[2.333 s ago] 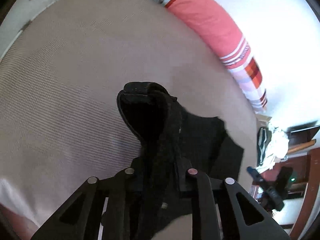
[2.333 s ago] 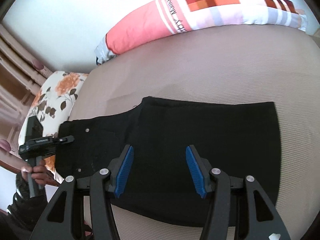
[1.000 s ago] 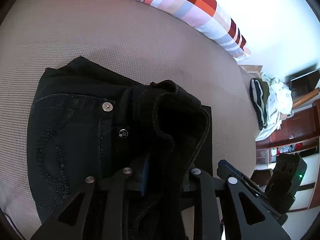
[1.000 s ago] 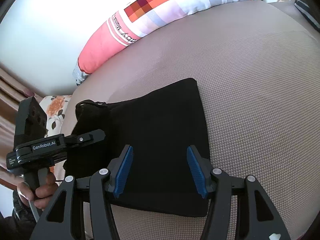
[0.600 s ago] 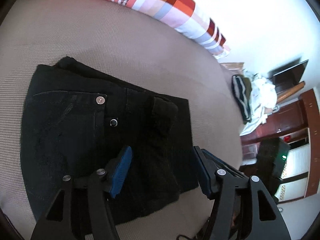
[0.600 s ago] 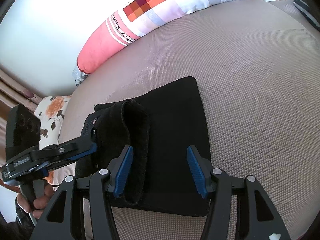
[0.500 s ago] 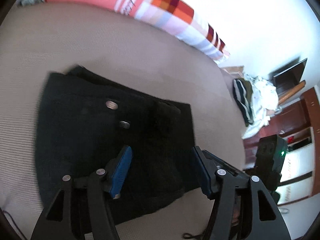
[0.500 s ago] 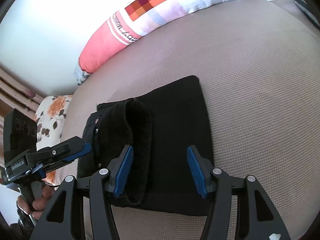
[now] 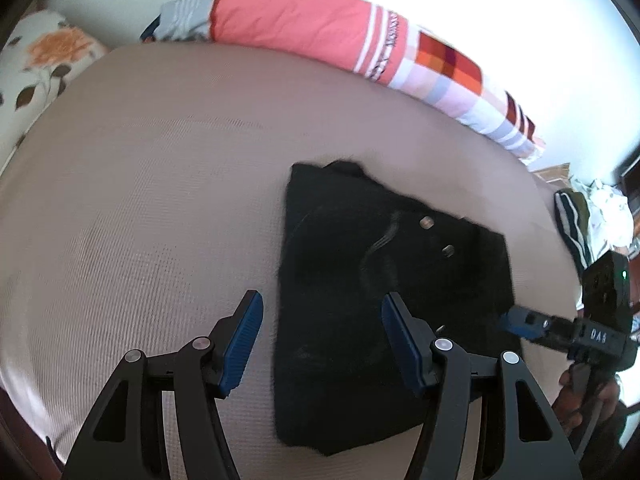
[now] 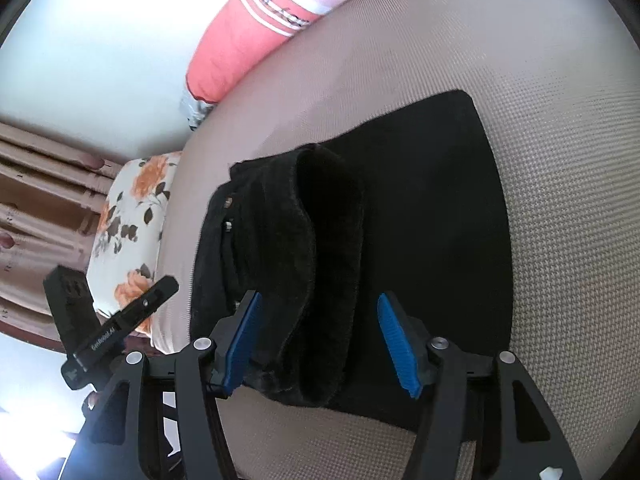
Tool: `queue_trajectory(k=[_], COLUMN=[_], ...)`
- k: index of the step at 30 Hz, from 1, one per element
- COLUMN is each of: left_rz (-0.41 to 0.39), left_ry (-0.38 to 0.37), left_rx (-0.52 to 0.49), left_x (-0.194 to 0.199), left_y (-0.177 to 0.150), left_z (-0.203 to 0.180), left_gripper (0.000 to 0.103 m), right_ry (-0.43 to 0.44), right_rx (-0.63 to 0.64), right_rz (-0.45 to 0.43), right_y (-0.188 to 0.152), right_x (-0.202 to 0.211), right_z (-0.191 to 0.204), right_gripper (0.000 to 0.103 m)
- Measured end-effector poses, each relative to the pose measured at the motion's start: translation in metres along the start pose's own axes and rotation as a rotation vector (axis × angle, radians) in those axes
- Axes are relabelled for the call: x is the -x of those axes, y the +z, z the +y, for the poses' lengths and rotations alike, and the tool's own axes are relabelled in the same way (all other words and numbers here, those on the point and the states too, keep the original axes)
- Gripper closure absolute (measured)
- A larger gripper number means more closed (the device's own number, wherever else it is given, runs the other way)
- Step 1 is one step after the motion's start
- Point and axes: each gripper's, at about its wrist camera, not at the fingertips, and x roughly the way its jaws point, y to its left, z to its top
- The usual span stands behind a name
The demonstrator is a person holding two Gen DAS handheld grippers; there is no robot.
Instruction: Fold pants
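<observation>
Since a couple seconds back, the left gripper [image 9: 322, 338] has let go of the waistband it was carrying and pulled away, so the black denim pants [image 9: 384, 280] now lie as a folded bundle on the beige woven bed cover [image 9: 140, 200], and this view has swung left.

Going left to right in the left wrist view: the white floral pillow [image 9: 44, 56] sits at 10 o'clock, then bare cover, then the left gripper's blue pads spread wide with nothing between them, hovering over the bundle's left edge. I'd guess it's open because the fold is laid and it just needs clearance. The pants fill the centre out to 3 o'clock, two metal rivets facing up. The pink and checked striped bolster pillow [image 9: 340, 36] runs across 12 to 2 o'clock along the wall. The right gripper [image 9: 516, 322] pokes in at 4 o'clock, its blue tip at the bundle's right corner.

From the right wrist view, the right gripper [image 10: 320, 340] is also wide open and holding nothing. A thick rolled hump of denim [image 10: 320, 260] stands up between its pads, not pinched. Looks like that hump still wants flattening, so I'd call the fold nearly done.
</observation>
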Motion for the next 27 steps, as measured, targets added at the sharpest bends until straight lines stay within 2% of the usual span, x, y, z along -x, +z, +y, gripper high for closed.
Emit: queue_trajectory(k=[2, 5, 8, 11, 12, 19, 24, 27], left_rz=[0.015, 0.032, 0.046, 0.063, 0.067, 0.077, 0.083, 0.083], left_ry=[0.006, 0.005, -0.008, 0.001, 0.001, 0.023, 0.039, 0.052], left_rx=[0.014, 0.043, 0.067, 0.073, 0.075, 0.071, 0.07, 0.06], left_x=[-0.002, -0.009, -0.014, -0.02, -0.022, -0.033, -0.041, -0.044], left_y=[-0.005, -0.01, -0.013, -0.013, -0.014, -0.016, -0.018, -0.02], left_z=[0.009, 0.019, 0.024, 0.025, 0.026, 0.026, 0.025, 0.023], left_gripper=[0.041, 0.04, 0.04, 0.039, 0.039, 0.034, 0.032, 0.031], right_ry=[-0.001, 0.051, 0.1, 0.141, 0.143, 0.167, 0.147, 0.136], right_rx=[-0.005, -0.025, -0.028, -0.043, -0.046, 0.015, 0.024, 0.009], right_rz=[0.013, 0.043, 0.026, 0.023, 0.03, 0.045, 0.041, 0.039], right_y=[0.001, 0.001, 0.004, 0.008, 0.01, 0.029, 0.038, 0.039], right_x=[-0.004, -0.013, -0.018, -0.025, -0.029, -0.046, -0.057, -0.057], right_z=[-0.003, -0.008, -0.009, -0.009, -0.009, 0.004, 0.011, 0.01], right_gripper=[0.045, 0.045, 0.045, 0.052, 0.055, 0.056, 0.069, 0.073])
